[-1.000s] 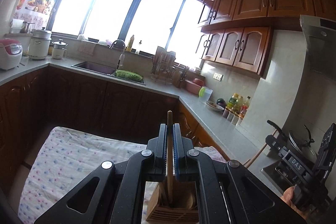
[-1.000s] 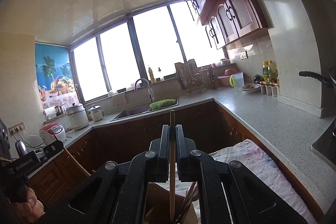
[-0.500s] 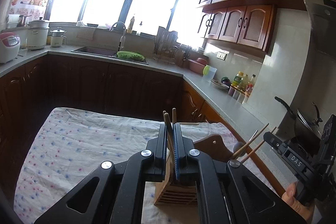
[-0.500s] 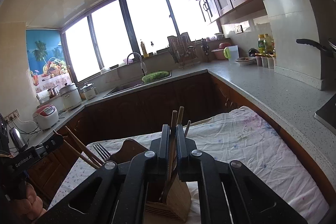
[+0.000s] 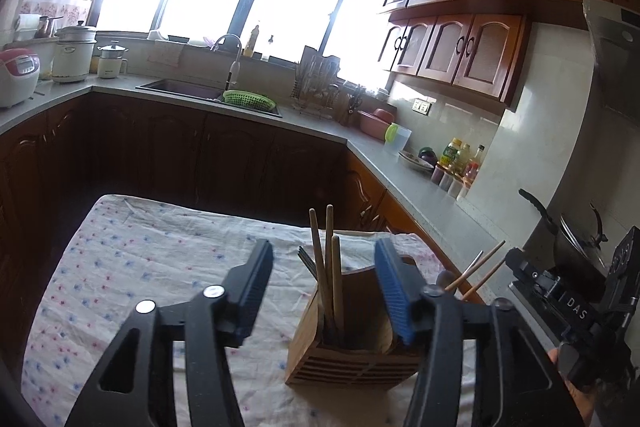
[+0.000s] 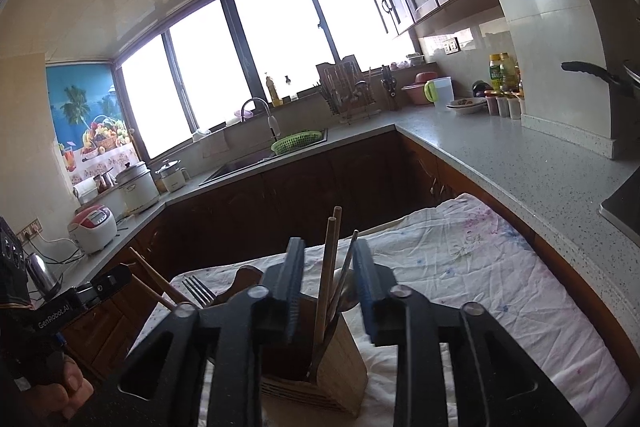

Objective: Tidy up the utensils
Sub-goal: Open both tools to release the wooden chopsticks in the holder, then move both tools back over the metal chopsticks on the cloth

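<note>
Left wrist view shows the left gripper [image 5: 324, 281] spread wide, jaws standing apart on either side of a wooden holder [image 5: 352, 351] that sits on a flowered cloth [image 5: 140, 267] over the table, and gripping nothing. Three chopsticks [image 5: 326, 267] stand upright in the holder's left compartment, leaning a little, with dark fork tines [image 5: 306, 259] just behind them. In the right wrist view the right gripper [image 6: 328, 287] is also released, its jaws parted around two chopsticks [image 6: 326, 275] that rise between them without clear contact; whether a pad brushes a stick I cannot tell. A fork [image 6: 196, 291] and a wooden spoon's top [image 6: 244, 273] poke up from the holder [image 6: 340, 359] beside them. The sticks look light, stiff and smooth, so they should slip easily and tip under a sideways nudge; a firm pinch near the upper third, square across the shaft, seems the best hold. The holder looks light enough to slide on the loose cloth if bumped. Judging by what stands in it, the sorting seems well along
</note>
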